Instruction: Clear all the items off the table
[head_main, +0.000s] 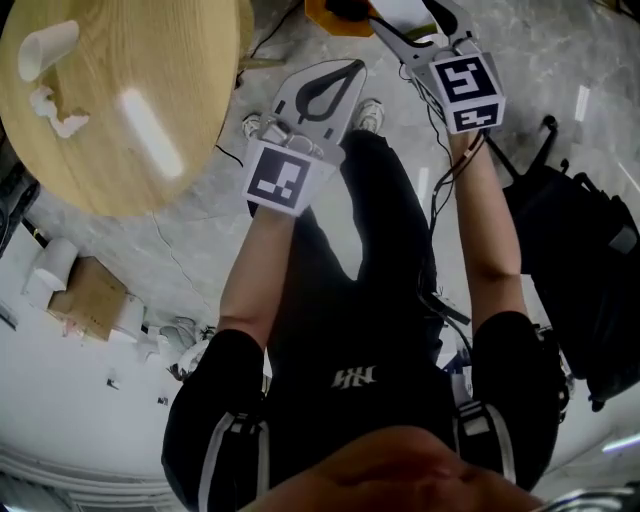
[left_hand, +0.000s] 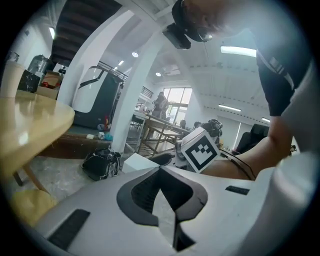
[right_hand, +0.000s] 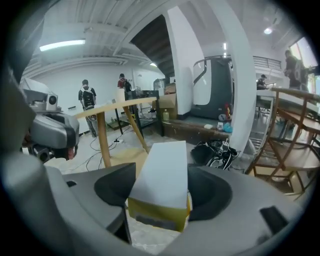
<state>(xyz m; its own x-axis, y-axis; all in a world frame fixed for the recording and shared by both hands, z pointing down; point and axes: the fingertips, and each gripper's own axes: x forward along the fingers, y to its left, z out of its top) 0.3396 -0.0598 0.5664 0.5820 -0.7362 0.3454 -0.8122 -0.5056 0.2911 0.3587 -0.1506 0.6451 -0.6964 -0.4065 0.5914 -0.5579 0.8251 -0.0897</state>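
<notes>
So, right tongs: clamped on a box with a white top and yellow end, one jaw against each long side.
Box: in the head view it shows as an orange-yellow patch at the top edge, over the grey floor and clear of the bench.
Left tongs: closed with the tips meeting, nothing between them; in the head view they point up the picture beside the bench's rim.
Bench: round and wooden, at the upper left of the head view.
On the bench: a white paper cup and, near it, a crumpled white tissue.
Floor: a black bag lies by the white pillar.
</notes>
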